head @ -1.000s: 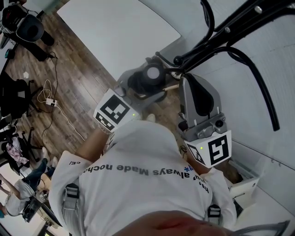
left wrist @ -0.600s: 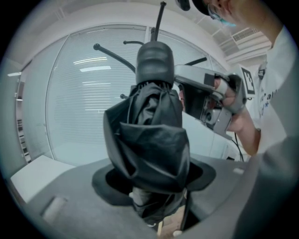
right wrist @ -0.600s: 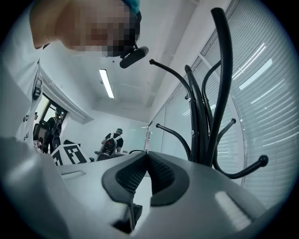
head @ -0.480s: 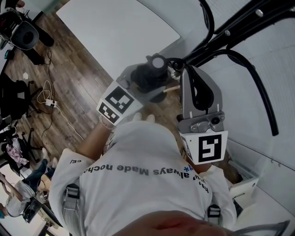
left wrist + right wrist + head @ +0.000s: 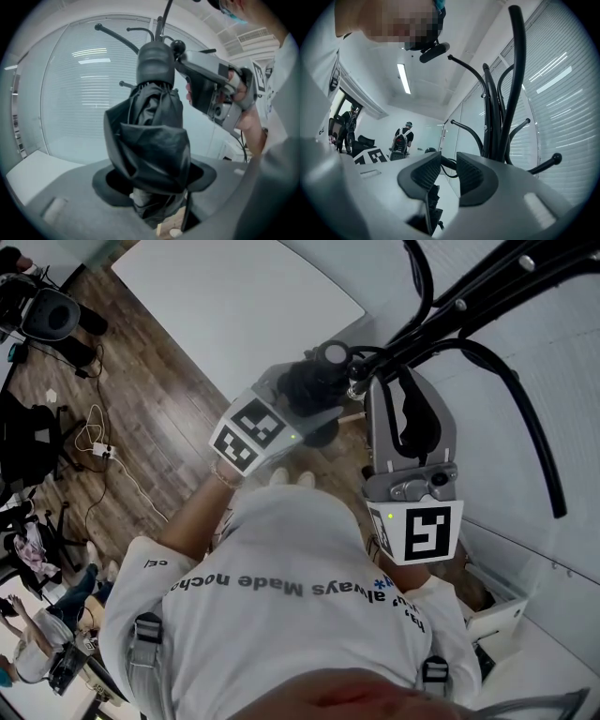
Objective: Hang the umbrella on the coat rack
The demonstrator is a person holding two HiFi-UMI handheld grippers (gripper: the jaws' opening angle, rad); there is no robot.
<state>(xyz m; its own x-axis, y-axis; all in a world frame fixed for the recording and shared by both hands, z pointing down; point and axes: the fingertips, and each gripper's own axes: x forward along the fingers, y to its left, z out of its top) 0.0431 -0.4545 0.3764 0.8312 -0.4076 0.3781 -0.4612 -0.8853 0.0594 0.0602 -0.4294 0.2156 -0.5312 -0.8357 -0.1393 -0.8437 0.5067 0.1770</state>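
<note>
The left gripper [image 5: 154,190], clamped on the soft, slippery canopy [image 5: 157,150], has brought the folded umbrella [image 5: 309,395] closer under the coat rack [image 5: 487,282]; the right gripper [image 5: 449,176], narrowly parted, should take the stiff handle [image 5: 155,63].

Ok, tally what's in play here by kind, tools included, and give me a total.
Umbrella: 1
Coat rack: 1
Tools: 2 (left tool, right tool)
Total: 4
</note>
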